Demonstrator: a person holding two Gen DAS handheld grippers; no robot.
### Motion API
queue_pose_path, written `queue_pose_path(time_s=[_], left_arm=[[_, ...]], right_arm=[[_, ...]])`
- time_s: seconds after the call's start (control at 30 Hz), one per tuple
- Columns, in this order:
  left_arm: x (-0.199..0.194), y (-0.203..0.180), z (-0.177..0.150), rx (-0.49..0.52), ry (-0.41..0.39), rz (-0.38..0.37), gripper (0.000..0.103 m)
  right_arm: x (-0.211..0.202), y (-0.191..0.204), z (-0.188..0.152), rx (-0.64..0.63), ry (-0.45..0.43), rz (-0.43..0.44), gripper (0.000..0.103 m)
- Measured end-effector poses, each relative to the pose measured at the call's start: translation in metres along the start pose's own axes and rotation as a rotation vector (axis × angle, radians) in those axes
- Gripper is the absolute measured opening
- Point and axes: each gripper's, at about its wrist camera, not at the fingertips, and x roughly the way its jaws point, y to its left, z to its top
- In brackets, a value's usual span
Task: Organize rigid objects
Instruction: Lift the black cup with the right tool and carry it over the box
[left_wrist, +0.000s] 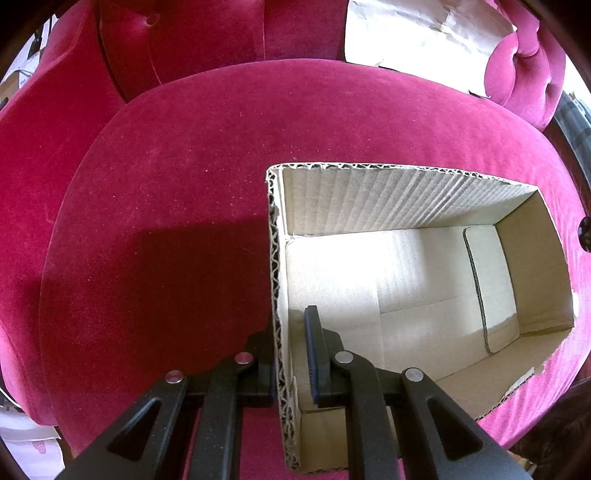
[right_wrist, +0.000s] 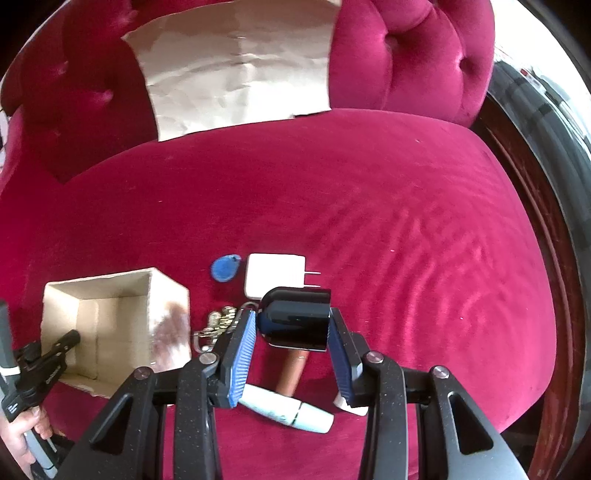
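Right gripper (right_wrist: 291, 325) clamps black adapter (right_wrist: 295, 317); left gripper (left_wrist: 291, 354) pinches box wall (left_wrist: 277, 295).

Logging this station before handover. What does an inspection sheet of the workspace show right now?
Surface: red velvet seat, bare behind the items.
Job's things: empty cardboard box; blue key fob, white charger, keyring, brown tube, white tube lying beside it.
Clutter: crumpled paper against the backrest.
Grippers: left claw clamps the box wall; right claw holds a glossy black object.
Cables: nothing seen.
Surroundings: tufted backrest.
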Motion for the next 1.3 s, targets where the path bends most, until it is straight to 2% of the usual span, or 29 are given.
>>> queue_pose_path(time_s=[0.6,1.07,1.3], left_arm=[[0.0,0.0,-0.001,-0.001,0.001,0.001,0.013],[0.0,0.001,-0.001,0.001,0.001,0.003,0.013],[0.0,0.001,-0.001,0.001,0.001,0.003,0.013]], right_arm=[[-0.02,0.074,-0.001,-0.138,-0.055,0.107,0.041],[-0.01,0.124,-0.015,-0.241,-0.045,0.178,0.041],[-0.004,0.137,-0.019,-0.257,-0.036,0.19,0.041]])
